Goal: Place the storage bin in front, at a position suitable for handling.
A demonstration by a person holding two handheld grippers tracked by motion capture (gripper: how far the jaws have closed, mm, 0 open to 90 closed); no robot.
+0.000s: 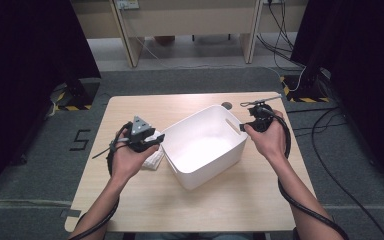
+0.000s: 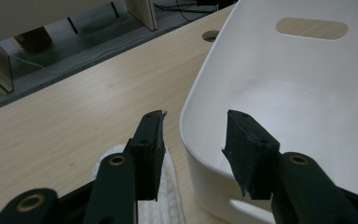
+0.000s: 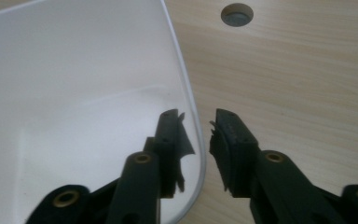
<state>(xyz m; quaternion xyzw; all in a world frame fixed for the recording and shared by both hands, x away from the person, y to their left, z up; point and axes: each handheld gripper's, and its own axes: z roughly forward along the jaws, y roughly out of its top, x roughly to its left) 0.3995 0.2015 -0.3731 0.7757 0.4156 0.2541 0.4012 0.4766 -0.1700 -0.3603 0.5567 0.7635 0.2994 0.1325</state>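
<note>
One white plastic bin [image 1: 207, 145] sits mid-table, its long axis slanting from the near left toward the far right corner, open side up. One folded white cloth [image 1: 153, 156] lies against its left end, under my left gripper [image 1: 152, 141]. My left gripper's jaws gape either side of that end's rim. My right gripper [image 1: 243, 126] straddles the opposite rim, jaws narrowly apart, not clamped. One round hole [image 1: 226, 105] marks the table's [image 1: 190, 200] far edge.

Glossy smooth white plastic bin [image 1: 207, 145], matt pale wood table [image 1: 220, 200], knobbly white cloth [image 1: 153, 157].
</note>
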